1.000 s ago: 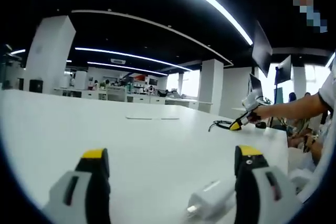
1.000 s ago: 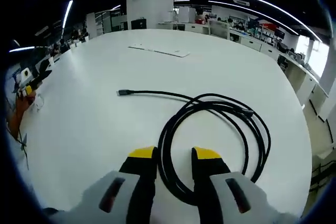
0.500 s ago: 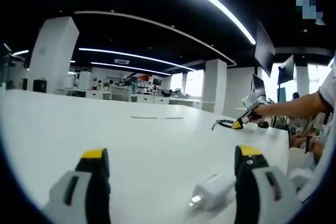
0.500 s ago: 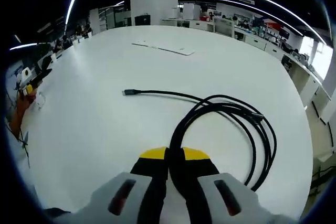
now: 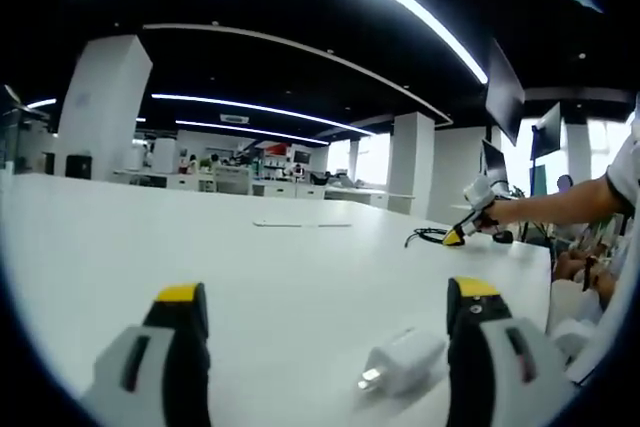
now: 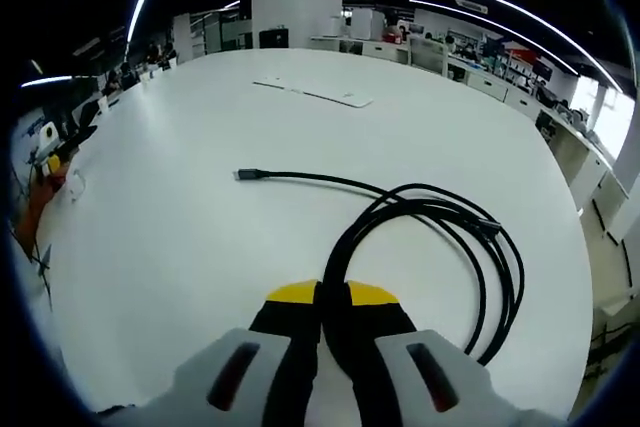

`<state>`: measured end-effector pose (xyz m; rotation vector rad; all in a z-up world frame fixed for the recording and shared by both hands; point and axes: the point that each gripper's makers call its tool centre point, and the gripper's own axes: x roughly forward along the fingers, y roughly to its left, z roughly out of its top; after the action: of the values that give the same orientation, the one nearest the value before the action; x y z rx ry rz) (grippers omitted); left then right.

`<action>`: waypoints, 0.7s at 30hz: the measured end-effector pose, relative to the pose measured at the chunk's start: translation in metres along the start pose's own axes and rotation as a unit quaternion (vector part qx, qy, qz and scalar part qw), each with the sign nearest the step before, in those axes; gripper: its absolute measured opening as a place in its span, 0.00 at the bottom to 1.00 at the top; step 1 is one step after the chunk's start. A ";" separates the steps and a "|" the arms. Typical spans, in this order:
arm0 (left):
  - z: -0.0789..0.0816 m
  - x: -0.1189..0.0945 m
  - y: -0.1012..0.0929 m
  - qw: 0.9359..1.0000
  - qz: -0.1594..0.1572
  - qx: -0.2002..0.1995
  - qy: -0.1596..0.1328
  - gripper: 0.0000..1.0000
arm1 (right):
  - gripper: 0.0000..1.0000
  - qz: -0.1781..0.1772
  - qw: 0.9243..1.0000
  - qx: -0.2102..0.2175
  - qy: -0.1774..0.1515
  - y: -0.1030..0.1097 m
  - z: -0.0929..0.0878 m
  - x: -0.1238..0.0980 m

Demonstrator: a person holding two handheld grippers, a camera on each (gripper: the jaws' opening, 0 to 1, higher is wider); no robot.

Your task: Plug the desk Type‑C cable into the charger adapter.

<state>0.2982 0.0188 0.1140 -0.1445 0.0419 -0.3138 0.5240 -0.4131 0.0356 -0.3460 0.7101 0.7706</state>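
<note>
A black Type-C cable [image 6: 430, 237] lies coiled on the white table [image 6: 200, 147], one plug end [image 6: 243, 175] stretched out to the left. My right gripper [image 6: 334, 299] is shut on a strand of the coil at its near side. In the left gripper view, the white charger adapter [image 5: 400, 361] lies on the table between my left gripper's [image 5: 330, 309] wide-open jaws, closer to the right one. That view also catches the right gripper [image 5: 468, 225] far off at the right, held by a person's arm [image 5: 560, 205], with the cable [image 5: 425, 238] beside it.
A flat white sheet [image 6: 325, 94] lies toward the far side of the table. White pillars [image 5: 98, 107], desks and monitors [image 5: 498, 95] stand beyond the table. The person's body is at the right edge of the left gripper view. The adapter [image 6: 72, 185] appears tiny at the left table edge.
My right gripper closed on the cable strand between one second and half a second ago and has stayed shut. The left gripper has dipped slightly lower toward the table; the adapter stays between its jaws.
</note>
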 end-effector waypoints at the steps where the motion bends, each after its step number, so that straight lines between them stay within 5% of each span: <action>1: 0.000 0.000 0.000 1.000 0.000 -0.001 0.000 1.00 | 0.07 0.000 1.000 0.000 -0.001 -0.001 0.000 0.000; 21: 0.001 -0.002 -0.001 1.000 0.002 0.004 0.000 1.00 | 0.06 0.013 1.000 0.010 -0.007 0.007 0.000 -0.007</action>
<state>0.2955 0.0186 0.1153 -0.1361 0.0407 -0.3100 0.5154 -0.4125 0.0400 -0.3143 0.7101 0.7895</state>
